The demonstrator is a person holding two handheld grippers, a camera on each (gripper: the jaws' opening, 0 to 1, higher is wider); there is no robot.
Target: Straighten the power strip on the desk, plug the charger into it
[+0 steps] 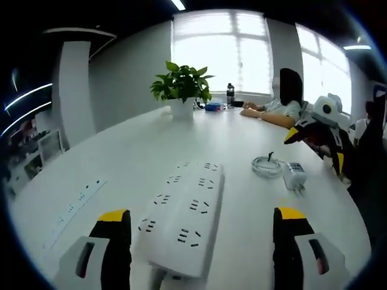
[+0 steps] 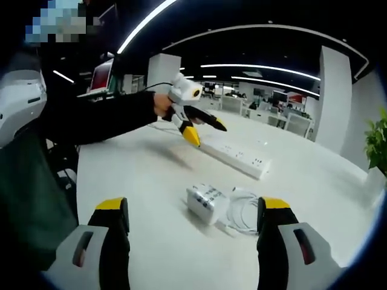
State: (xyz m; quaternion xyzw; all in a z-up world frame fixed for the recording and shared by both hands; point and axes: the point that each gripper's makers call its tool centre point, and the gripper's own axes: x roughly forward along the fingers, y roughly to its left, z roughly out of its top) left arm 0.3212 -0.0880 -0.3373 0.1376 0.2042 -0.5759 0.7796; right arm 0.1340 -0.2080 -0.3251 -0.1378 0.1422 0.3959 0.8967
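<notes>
A long white power strip [image 1: 184, 217] lies on the white desk [image 1: 139, 145], its near end between the jaws of my left gripper [image 1: 202, 220], which stands open. In the right gripper view the same strip [image 2: 237, 157] sits farther off, with the left gripper [image 2: 204, 131] hovering over its end in a dark-sleeved hand. The white charger [image 2: 207, 203] and its coiled cable [image 2: 242, 211] lie just ahead of my open right gripper [image 2: 193, 208], nothing between its jaws. From the left gripper view the charger [image 1: 295, 176] rests right of the strip, below the right gripper [image 1: 314, 148].
A potted plant [image 1: 181, 87] and a dark bottle [image 1: 230, 94] stand at the desk's far side, where a person [image 1: 281, 103] sits with arms on the top. Flush sockets [image 1: 75, 204] are set into the desk on the left. Office desks and monitors [image 2: 272, 99] stand beyond.
</notes>
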